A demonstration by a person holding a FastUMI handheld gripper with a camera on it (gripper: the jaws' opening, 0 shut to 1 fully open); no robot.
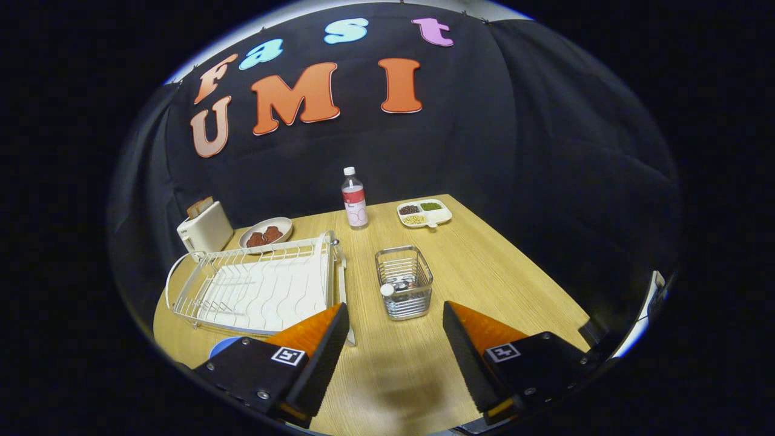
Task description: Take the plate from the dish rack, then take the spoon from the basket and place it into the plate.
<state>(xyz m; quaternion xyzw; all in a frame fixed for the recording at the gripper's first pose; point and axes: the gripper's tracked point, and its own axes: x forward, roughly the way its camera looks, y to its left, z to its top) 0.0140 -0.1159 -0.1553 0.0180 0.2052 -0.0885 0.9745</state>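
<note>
A pale wooden table [484, 272] fills the booth floor, backed by a draped black cloth wall [545, 139]. At ten o'clock from the fingers stands a white toaster [204, 230], with a dish of brown pieces [266, 233] beside it. The white dish rack [254, 284] lies at eleven o'clock, just ahead of the left finger; a blue plate [221, 346] edge peeks out beside that finger. At twelve o'clock — straight ahead — sits the wire basket [404, 281] holding a white-tipped spoon [387, 290]. Beyond it stand a bottle [355, 200] and, at one o'clock, a divided tray [425, 213]. The gripper [396, 330] hangs spread wide, gripping nothing.
</note>
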